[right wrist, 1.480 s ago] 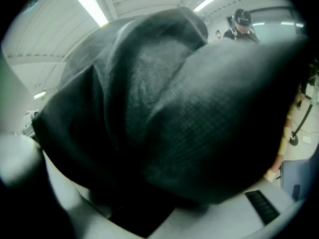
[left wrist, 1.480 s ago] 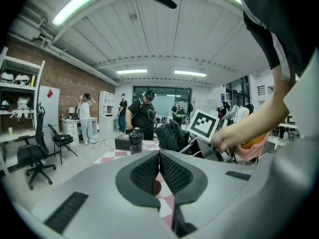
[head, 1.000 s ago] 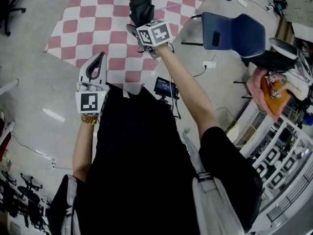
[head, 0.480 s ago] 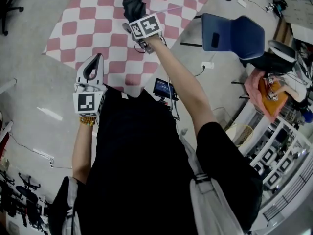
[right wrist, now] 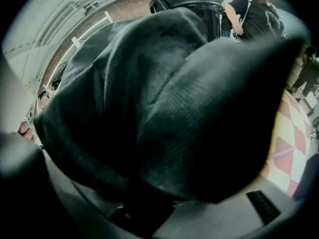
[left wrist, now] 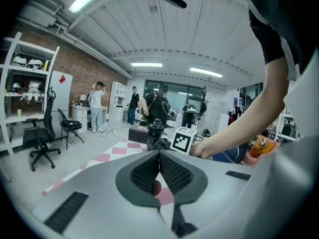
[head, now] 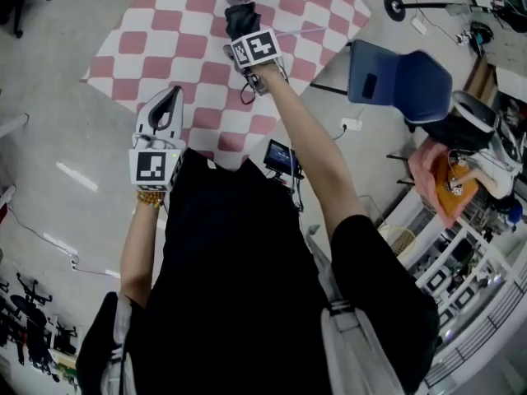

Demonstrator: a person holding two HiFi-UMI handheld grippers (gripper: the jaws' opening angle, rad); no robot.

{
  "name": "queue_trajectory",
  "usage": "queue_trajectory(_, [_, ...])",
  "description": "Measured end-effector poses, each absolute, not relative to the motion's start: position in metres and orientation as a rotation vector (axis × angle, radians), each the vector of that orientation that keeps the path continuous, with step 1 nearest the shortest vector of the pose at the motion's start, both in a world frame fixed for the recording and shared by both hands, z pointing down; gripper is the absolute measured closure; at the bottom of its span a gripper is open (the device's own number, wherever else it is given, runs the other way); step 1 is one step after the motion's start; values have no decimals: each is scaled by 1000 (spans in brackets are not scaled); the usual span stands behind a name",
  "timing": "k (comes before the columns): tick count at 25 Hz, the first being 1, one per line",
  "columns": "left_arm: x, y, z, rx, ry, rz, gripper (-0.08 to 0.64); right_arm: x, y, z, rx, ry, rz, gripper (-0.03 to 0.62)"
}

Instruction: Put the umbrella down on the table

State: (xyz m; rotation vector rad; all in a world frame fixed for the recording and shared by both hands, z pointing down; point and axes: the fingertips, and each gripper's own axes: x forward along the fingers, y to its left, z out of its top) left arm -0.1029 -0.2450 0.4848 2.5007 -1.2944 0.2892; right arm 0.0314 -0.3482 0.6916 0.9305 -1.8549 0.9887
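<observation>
The right hand-held gripper (head: 244, 33) points steeply down at the end of an outstretched arm, its jaws closed on the umbrella (head: 240, 15) with the marker cube riding just behind them. In the right gripper view the umbrella (right wrist: 164, 108) fills almost the whole frame with dark folded cloth, bunched in soft lobes above the right hand-held gripper (right wrist: 149, 205). It is a collapsed, compact umbrella, held in the air and not yet resting on anything.

The left hand-held gripper (head: 170, 97) hangs nearer the body, at about 7 o'clock from the right one. Its own view shows the ribbed pads (left wrist: 169, 171) meeting at their tips with nothing between them, so it is closed and empty.

Beyond the umbrella, from 9 through 12 to 2 o'clock, lies a red-and-white checked cloth (head: 140, 44). Whether this covers the table or lies on the floor cannot be told from these views. A blue chair (head: 399, 76) stands at 3 o'clock, well apart.

The umbrella should handle as a light thing, soft outside and stiff within. The cloth will likely squash and slide under the pads, while the shaft and ribs give the only firm purchase. The safest hold is probably across the middle of the bundle, squeezing through to the shaft — or on the handle, if it can be reached. It should be laid on its side, since it may roll.
</observation>
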Motion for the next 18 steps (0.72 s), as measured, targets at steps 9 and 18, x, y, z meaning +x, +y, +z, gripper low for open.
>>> queue_trajectory(9, [-111, -250, 494, 2485, -1319, 299, 545, 25, -350, 709, 924, -1805, 1053, 399])
queue_trajectory(18, [-116, -251, 487, 2502, -1333, 306, 545, 28, -347, 714, 919, -1758, 1074, 397])
